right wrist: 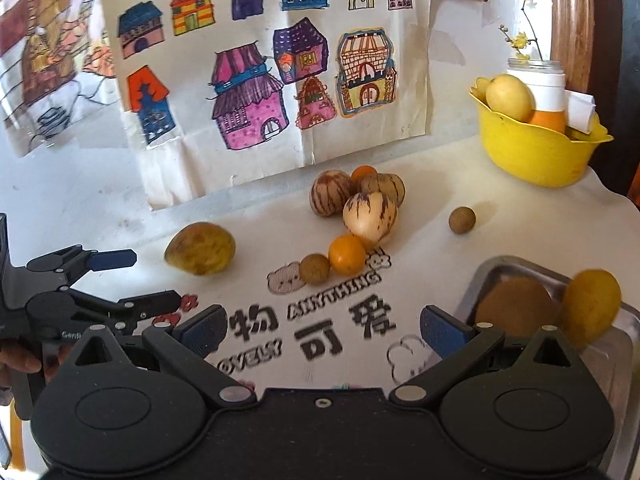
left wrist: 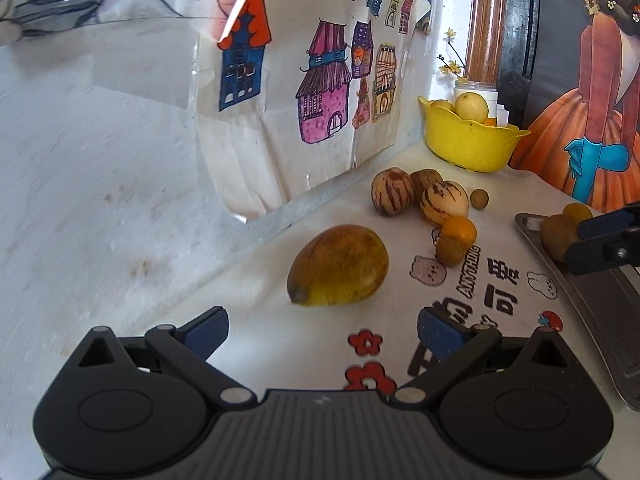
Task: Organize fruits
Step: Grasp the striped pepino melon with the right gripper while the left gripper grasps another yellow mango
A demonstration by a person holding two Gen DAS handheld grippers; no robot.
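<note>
The left gripper (left wrist: 322, 330) hangs low over the desk (left wrist: 248, 280) with its jaws spread wide and nothing between them; a large yellow-brown mango (left wrist: 338, 266) lies on the desk just beyond the fingertips. The right gripper (right wrist: 324, 330) also has its jaws spread and empty, hovering above the printed cloth (right wrist: 320, 320). At its near right a metal tray (right wrist: 612, 364) holds a brown round fruit (right wrist: 514, 308) and a yellow fruit (right wrist: 592, 306), the latter blurred, so I cannot tell whether it rests on the tray or its rim. In the middle of the desk sits a cluster of three striped melons (right wrist: 370, 216), with an orange fruit (right wrist: 347, 254) and a small brown fruit (right wrist: 315, 269) touching just in front, and another small brown ball (right wrist: 462, 220) apart to the right. At the far right a yellow bowl (right wrist: 536, 152) holds a pale yellow fruit (right wrist: 508, 96)
</note>
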